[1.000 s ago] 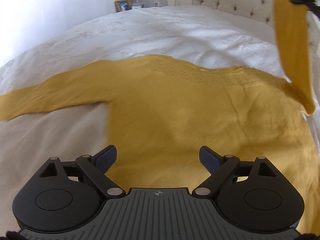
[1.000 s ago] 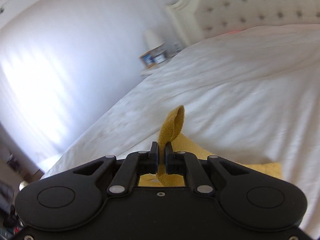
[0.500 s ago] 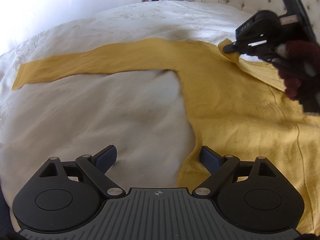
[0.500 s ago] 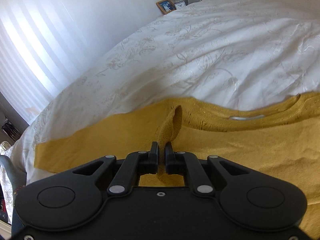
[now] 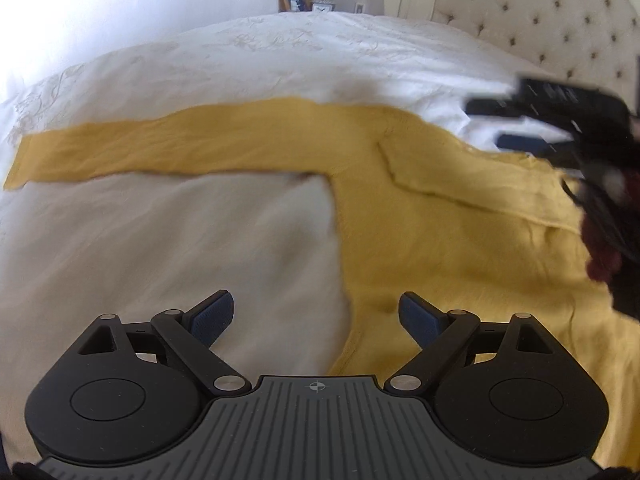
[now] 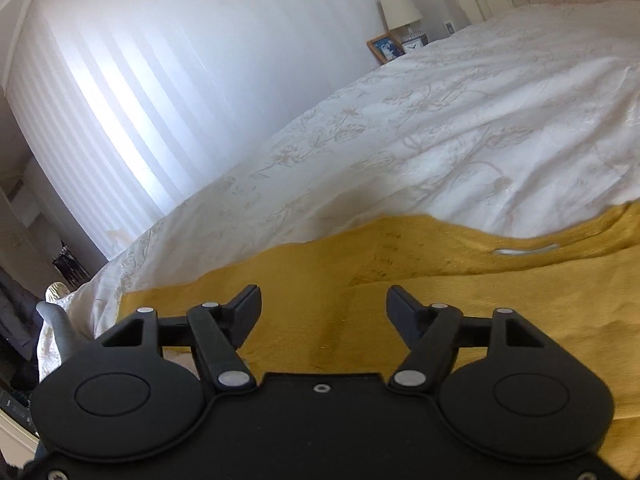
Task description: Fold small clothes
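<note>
A mustard-yellow sweater (image 5: 420,236) lies flat on the white bed. Its left sleeve (image 5: 160,148) stretches out to the left. The other sleeve (image 5: 460,184) lies folded across the chest. My left gripper (image 5: 316,316) is open and empty, low over the sweater's left side seam. My right gripper (image 6: 324,308) is open and empty just above the sweater (image 6: 400,292); it also shows in the left wrist view (image 5: 560,120) at the right, blurred. The neckline with a white label (image 6: 524,250) shows at the right.
The white embroidered bedspread (image 5: 160,248) covers the bed around the sweater. A tufted headboard (image 5: 540,20) stands at the far right. A lamp (image 6: 400,8) and a framed photo (image 6: 386,48) sit on a nightstand beyond the bed. Bright curtains (image 6: 140,100) fill the left.
My right gripper carried the held sleeve down across the sweater's chest, then opened and let it go. The left gripper's view has shifted left, toward the outstretched sleeve.
</note>
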Demonstrator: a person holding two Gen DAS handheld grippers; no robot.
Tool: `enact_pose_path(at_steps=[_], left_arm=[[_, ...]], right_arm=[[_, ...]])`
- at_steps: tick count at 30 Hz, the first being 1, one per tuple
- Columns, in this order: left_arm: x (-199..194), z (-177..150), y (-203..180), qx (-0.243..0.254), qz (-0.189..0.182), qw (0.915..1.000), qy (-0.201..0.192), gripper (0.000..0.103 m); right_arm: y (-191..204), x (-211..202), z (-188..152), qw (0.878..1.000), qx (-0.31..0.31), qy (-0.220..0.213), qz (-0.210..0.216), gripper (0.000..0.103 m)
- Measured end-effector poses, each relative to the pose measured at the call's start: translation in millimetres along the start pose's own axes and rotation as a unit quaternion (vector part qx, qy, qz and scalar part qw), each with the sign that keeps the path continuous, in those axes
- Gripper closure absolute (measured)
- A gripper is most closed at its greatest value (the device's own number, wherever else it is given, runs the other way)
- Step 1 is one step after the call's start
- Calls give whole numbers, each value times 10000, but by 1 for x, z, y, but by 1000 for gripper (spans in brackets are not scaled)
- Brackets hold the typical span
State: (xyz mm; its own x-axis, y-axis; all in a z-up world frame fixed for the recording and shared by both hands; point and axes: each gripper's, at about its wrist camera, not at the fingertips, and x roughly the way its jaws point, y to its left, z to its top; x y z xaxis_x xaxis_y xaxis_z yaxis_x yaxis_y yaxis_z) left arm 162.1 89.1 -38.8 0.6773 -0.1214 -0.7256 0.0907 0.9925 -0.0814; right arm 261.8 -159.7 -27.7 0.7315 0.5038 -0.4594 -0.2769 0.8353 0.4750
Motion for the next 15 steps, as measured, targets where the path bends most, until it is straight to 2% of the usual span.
enact_pose_path(at_steps=[3, 6, 11, 13, 15], left_arm=[[7, 21, -15, 79, -115, 9999, -77, 13], [20, 41, -34, 175, -251, 9994, -130, 13], [53, 69, -62, 386, -349, 9986, -111, 18], [70, 75, -72, 423, -344, 9985, -24, 26], [86, 80, -77, 366, -376, 9985, 132, 26]], right_arm=[[-26, -32, -3, 9988, -100, -240, -426, 30], [-53, -63, -9, 9929, -293, -529, -1026, 30], [-92, -109, -26, 9723, -647, -1043, -1989, 29], [-105, -119, -25, 9657, -649, -1134, -2243, 27], [-116, -124, -16, 9627, -583, -1235, -2335, 26]])
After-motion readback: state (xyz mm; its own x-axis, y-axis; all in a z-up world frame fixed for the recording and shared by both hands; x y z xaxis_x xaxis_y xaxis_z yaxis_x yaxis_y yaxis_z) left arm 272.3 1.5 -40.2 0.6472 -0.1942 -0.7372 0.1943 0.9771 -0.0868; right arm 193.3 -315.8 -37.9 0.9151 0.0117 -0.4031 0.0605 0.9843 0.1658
